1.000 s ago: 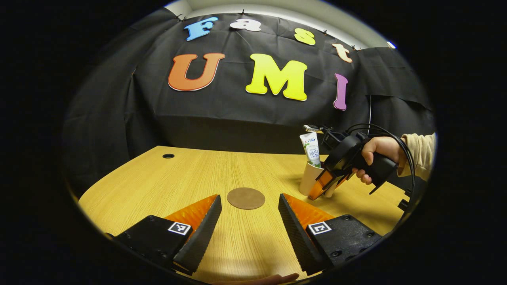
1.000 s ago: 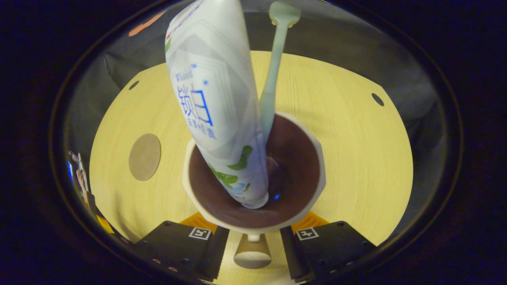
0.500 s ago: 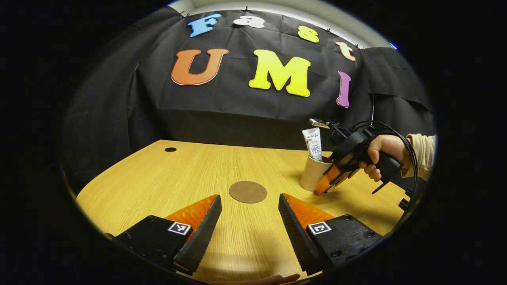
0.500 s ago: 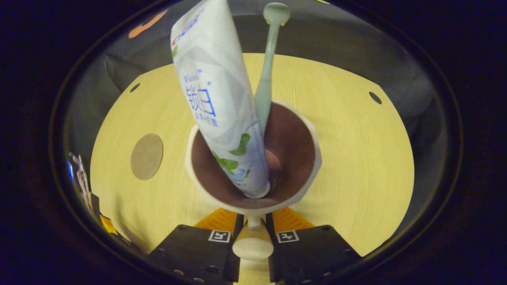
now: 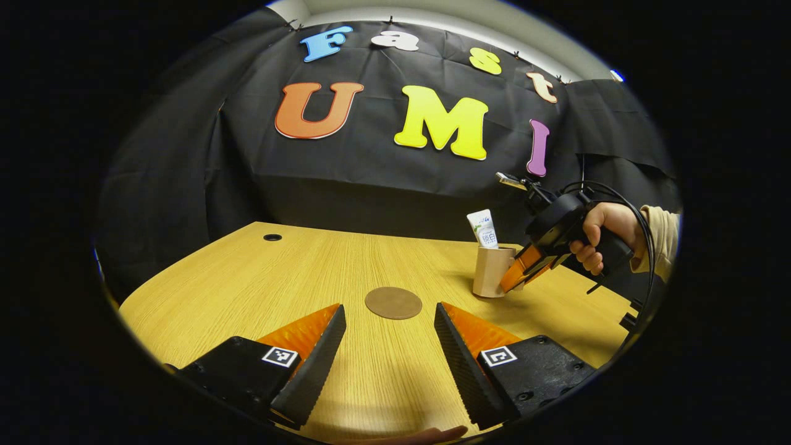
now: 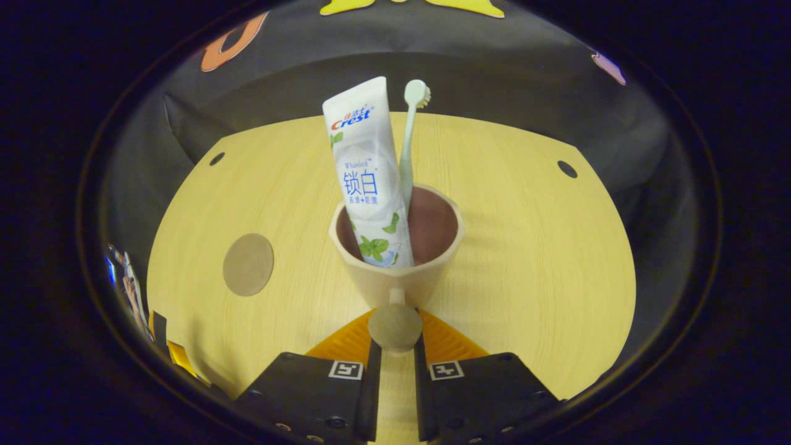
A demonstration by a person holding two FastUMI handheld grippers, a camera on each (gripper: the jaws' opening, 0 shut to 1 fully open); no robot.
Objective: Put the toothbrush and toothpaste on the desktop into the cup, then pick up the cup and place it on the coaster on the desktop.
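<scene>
**Right gripper [image 6: 394, 371] on the handle, coaster next**

Closed narrow on the round handle knob [image 6: 394, 326] of the cup [image 6: 395, 272], one finger pressing each side, at 6 o'clock in the right gripper view. Gripped there, presumably, as the one part slim enough for the jaws, with the cup's mouth left free. Base on or just off the desktop [image 6: 525, 235]: cannot tell from either view.

Inside the cup: toothpaste [image 6: 369, 179], cap end down, leaning toward 11 o'clock, and toothbrush [image 6: 408, 154], bristles up, just beside it at 12. Both propped against the rim, standing tall enough to ride along with the cup. First half of the task judged done.

Coaster [image 6: 248, 264] flat on the wood at 9 o'clock from the cup, well apart and bare.

From the left gripper view: hand [image 5: 602, 238] wrapped round the right tool's grip at 3 o'clock, sleeve [image 5: 658, 238] behind it. Left gripper [image 5: 389, 352] spread wide, holding nothing, low over the desktop at 6 o'clock, with the coaster straight ahead at 12. Parked there, likely, to keep out of the carry path.

Next, by judgement: lift, carry toward 9 o'clock, set down centred on the coaster. Risk of swivel on so small and round a knob, with tall contents apt to tip or shift.
</scene>
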